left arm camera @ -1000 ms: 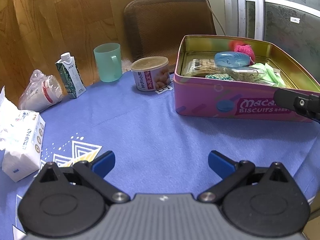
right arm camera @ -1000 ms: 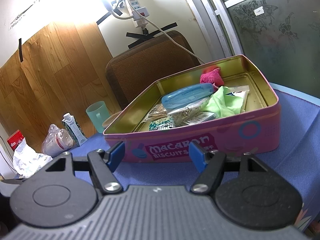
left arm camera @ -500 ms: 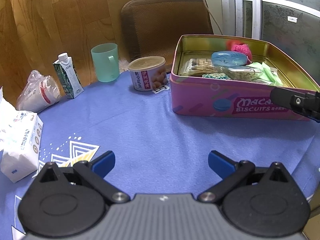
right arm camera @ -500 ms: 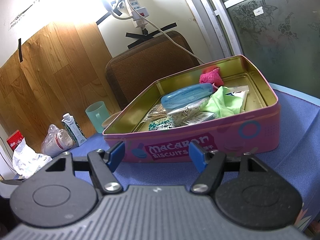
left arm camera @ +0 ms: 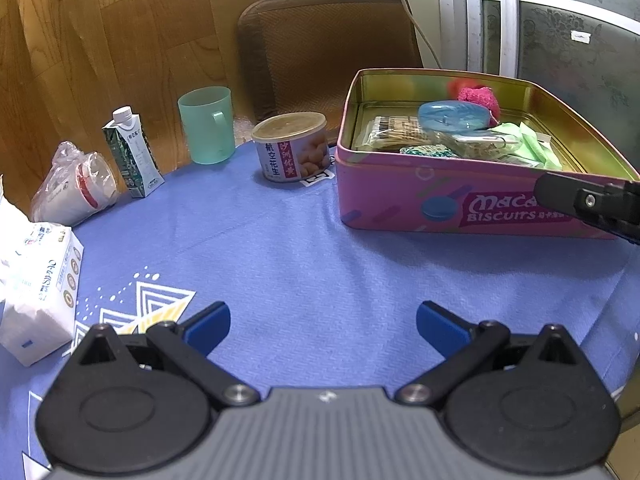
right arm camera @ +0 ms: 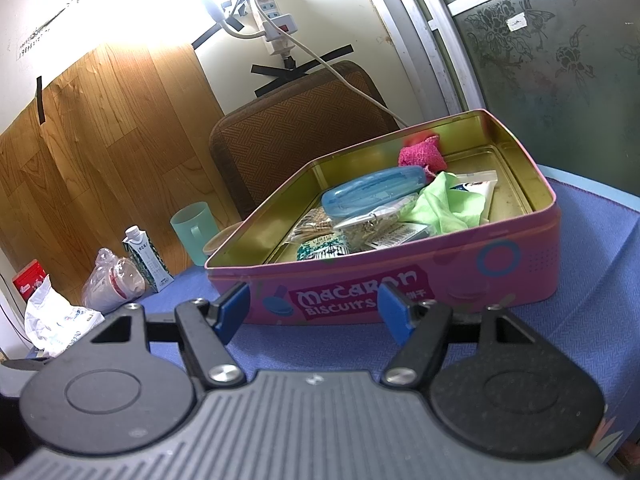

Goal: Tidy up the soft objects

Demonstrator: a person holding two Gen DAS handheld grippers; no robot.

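A pink biscuit tin (left arm camera: 400, 200) (right arm camera: 520, 280) stands open on the blue tablecloth. Inside lie a pink fluffy cloth (right arm camera: 422, 154) (left arm camera: 480, 98), a light green cloth (right arm camera: 452, 204) (left arm camera: 536, 144), a blue plastic case (right arm camera: 372, 190) (left arm camera: 452, 116), a white tube (right arm camera: 478, 180) and several packets. My left gripper (left arm camera: 322, 326) is open and empty over the bare cloth, left of the tin. My right gripper (right arm camera: 314, 308) is open and empty, just in front of the tin's front wall; part of it shows in the left wrist view (left arm camera: 588, 204).
Left of the tin stand a round food can (left arm camera: 290, 146), a green cup (left arm camera: 206, 124), a small milk carton (left arm camera: 132, 152), a bagged cup (left arm camera: 76, 188) and a tissue pack (left arm camera: 38, 288). A brown chair back (left arm camera: 328, 48) is behind the table. The table edge lies at right.
The left wrist view has shifted slightly, so the tin and other items sit a little further left in it. The right gripper has barely moved. Both stay open.
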